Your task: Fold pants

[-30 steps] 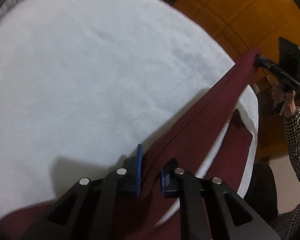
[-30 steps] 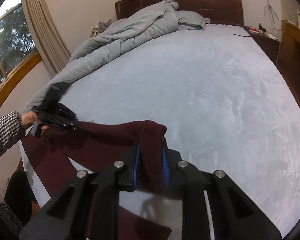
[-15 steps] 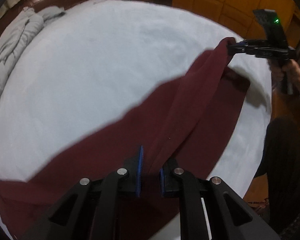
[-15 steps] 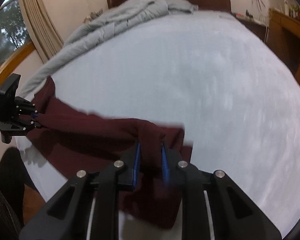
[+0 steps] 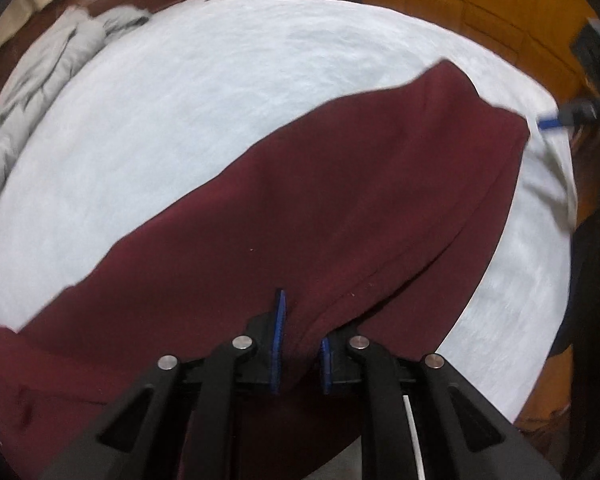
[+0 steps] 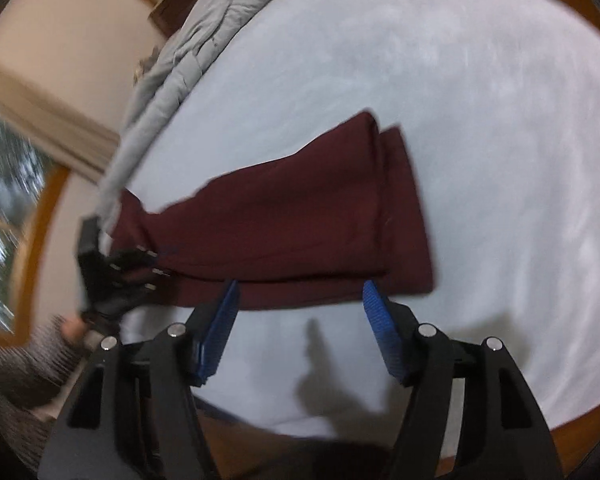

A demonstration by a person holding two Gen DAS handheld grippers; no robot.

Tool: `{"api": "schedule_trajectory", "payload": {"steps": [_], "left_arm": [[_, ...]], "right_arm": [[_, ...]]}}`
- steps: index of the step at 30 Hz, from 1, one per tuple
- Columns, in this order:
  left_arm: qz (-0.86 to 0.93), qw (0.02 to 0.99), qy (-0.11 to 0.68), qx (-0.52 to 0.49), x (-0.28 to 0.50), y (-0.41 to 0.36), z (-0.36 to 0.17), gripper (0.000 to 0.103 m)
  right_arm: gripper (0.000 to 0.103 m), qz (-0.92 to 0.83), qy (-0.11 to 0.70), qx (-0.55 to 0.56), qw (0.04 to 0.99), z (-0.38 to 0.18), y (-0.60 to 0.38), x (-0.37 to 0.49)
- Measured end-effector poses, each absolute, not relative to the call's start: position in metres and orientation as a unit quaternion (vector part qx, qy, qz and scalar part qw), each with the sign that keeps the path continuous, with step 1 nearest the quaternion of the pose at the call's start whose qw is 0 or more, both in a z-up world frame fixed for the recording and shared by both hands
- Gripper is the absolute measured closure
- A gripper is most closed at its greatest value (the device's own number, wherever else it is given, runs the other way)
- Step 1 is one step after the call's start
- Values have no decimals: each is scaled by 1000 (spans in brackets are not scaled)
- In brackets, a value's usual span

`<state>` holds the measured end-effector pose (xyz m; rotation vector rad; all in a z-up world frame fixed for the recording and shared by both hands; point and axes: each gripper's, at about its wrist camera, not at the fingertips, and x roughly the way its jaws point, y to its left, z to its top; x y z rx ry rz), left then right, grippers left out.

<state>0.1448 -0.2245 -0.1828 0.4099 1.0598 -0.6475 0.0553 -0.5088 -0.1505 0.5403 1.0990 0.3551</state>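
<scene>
Bedroom; pale bed (image 6: 480, 100), grey duvet (image 6: 188, 44) upper left. Maroon pants (image 6: 300, 220) lie mid-frame, folded lengthwise. Left gripper (image 5: 300, 344) fingers pinch the cloth; right gripper (image 6: 300, 320) fingers spread, holding nothing. Judged soft, light, floppy: grip hems or waistband corners.

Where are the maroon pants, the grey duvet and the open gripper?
maroon pants (image 6: 300, 216): right wrist view, middle of folded fabric.
grey duvet (image 6: 172, 76): right wrist view, bunched middle.
right gripper (image 6: 298, 320): right wrist view, between its fingertips.
</scene>
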Motion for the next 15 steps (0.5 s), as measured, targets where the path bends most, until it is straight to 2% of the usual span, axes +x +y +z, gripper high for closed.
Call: {"api": "schedule_trajectory", "payload": {"steps": [5,9,11,13,14,15], "left_arm": [[-296,796,512,130,157,-211,-178,88],[-296,796,510,133,160,-215,-177,88],[-297,796,510,136,158,-216,-178,88],[-300,795,509,139,157,-211,-178,88],[-300,794,509,141,159,-211,-178,87],[-300,794,509,141,157,-210,-178,86]], "right_arm": [[39,162,524,355,757,-177,-499,65],[37,147,517,432,725,-199,-502,83],[40,132,505,466,714,-208,-507,91],[56,124,496,482,712,-211,-513,99],[78,114,495,469,722,-208,-513,102],[91,110,494,462,728,-205,-515,104]]}}
